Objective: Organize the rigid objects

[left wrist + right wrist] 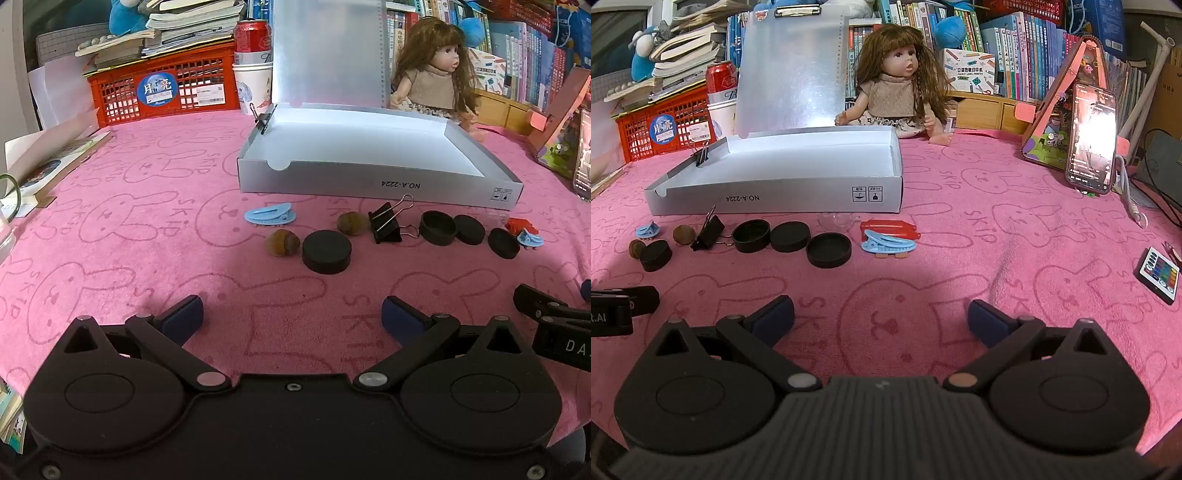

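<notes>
An open grey box (369,182) (775,195) with a raised lid stands on the pink cloth. In front of it lies a row of small items: a blue clip (271,215), two brown nuts (283,242), several black round lids (326,252) (828,249), a black binder clip (386,222) (708,232), a red clip (888,228) and another blue clip (888,243). My left gripper (291,314) is open and empty, short of the row. My right gripper (881,314) is open and empty, also short of it.
A doll (901,85) sits behind the box. A red crate (162,92) with books and a can (253,37) stand at the back left. A phone (1093,136) on a stand and a remote (1158,275) are at the right.
</notes>
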